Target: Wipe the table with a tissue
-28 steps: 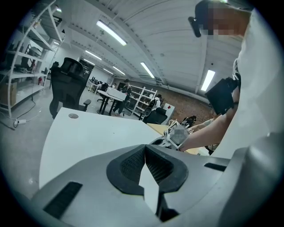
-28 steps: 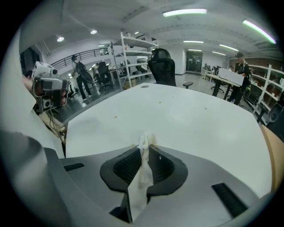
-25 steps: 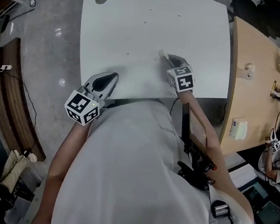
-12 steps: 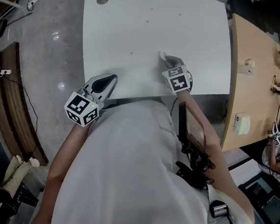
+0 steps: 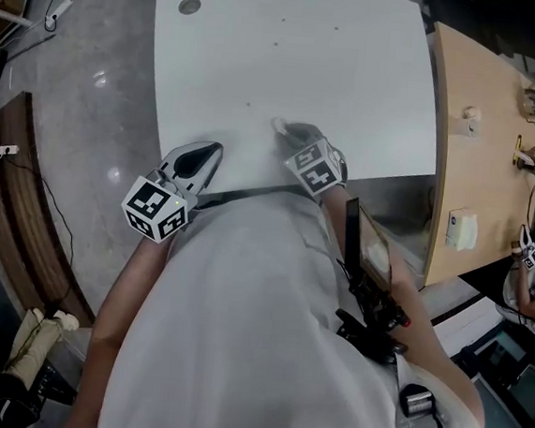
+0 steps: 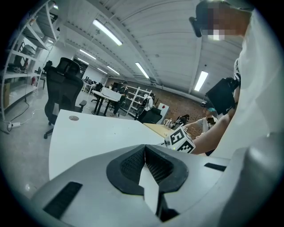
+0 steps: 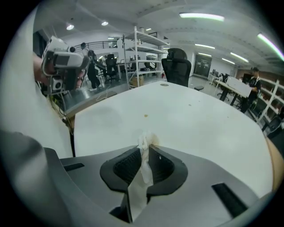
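Left hand-held gripper (image 5: 207,154) is held idle over the worktop's (image 5: 357,66) near edge, jaws closed together on nothing | small brown spot (image 5: 248,104) is left unwiped | tissue (image 5: 279,125), clamped in the right hand-held gripper (image 5: 292,135), has been dragged leftward toward that spot since a second ago | wiping is judged well under way.

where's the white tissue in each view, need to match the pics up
Head view: crumpled white tissue at the right gripper's tip, near the middle of the white table.
Left gripper view: not in it; only the right gripper's marker cube shows.
Right gripper view: lower centre, pinched between the fingers.
Shared landmark: round grey cap at the table's far corner.
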Demonstrator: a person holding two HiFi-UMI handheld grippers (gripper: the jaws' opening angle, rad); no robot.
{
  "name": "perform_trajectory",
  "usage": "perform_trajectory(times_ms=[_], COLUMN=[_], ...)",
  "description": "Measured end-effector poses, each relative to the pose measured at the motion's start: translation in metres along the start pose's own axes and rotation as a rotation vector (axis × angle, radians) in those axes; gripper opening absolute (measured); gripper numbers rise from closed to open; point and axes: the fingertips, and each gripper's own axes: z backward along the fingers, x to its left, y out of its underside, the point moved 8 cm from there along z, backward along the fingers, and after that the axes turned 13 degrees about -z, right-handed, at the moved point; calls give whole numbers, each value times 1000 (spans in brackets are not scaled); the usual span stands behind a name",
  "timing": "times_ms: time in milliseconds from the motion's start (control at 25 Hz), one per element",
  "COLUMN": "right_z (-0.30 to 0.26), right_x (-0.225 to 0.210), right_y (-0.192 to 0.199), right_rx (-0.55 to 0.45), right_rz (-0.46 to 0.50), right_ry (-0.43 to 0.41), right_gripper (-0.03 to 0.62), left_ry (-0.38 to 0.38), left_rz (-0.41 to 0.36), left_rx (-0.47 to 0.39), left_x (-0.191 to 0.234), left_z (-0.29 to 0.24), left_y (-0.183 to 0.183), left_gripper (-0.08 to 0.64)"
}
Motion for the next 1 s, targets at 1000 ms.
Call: perform_trajectory(times_ms=[1000], right_z=[-49], right_x=[-24], right_y=[-82], right_rx=[-65], right_rz=[-25], right_ry=[17], right_gripper=[55], left_ry=[-211], left_rz=[101], left_rx=[-35], left_x=[15], left_z=[70], left_y=[29], left_gripper=[6])
